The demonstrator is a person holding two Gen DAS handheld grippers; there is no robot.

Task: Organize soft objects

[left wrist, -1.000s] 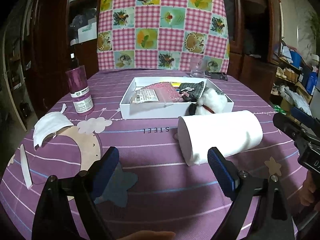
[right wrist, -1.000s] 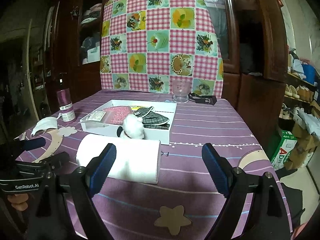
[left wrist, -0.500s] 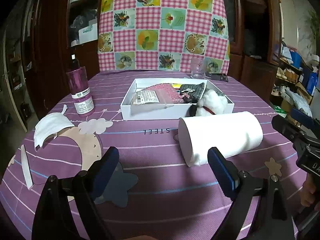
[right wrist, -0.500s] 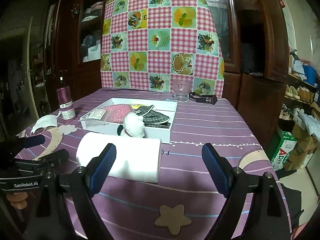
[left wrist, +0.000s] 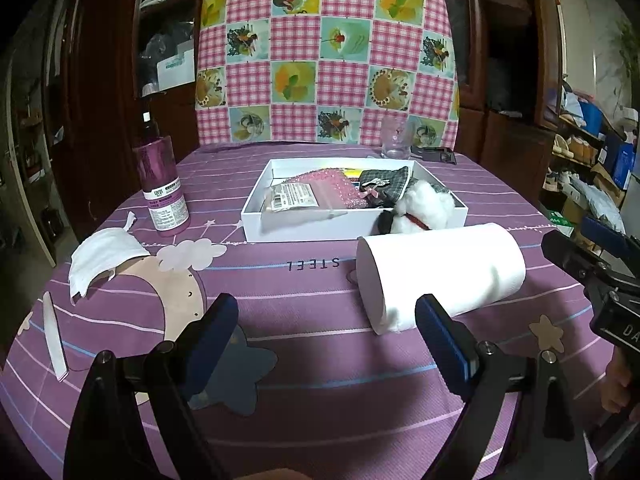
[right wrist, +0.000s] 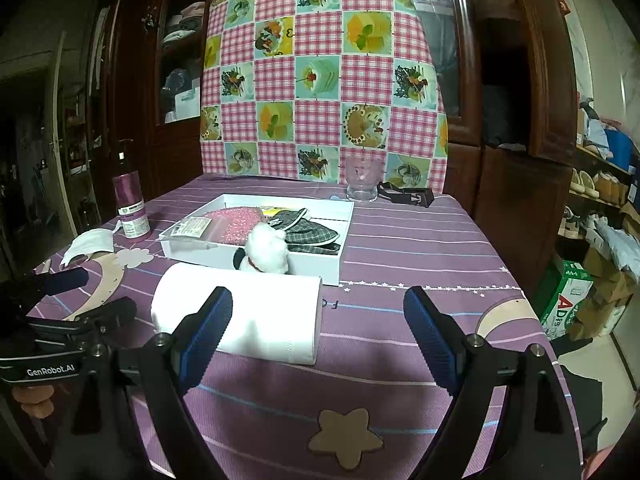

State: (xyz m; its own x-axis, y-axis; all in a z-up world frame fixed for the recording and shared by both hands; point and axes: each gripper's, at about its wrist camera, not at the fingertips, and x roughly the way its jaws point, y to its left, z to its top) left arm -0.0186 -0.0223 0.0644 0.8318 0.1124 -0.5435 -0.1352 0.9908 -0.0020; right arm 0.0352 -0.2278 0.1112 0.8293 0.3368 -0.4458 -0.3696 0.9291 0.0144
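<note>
Roll (left wrist: 440, 268) looked light and squishy, best pinched mid-body; both grippers' jaws were spread, nothing held.

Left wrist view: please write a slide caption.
Open left gripper facing a paper towel roll lying before the white box.

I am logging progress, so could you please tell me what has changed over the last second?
Nothing visibly changed: both grippers, left and right, remain open and empty above the purple tablecloth, and the white paper roll lies untouched before the white box.
</note>
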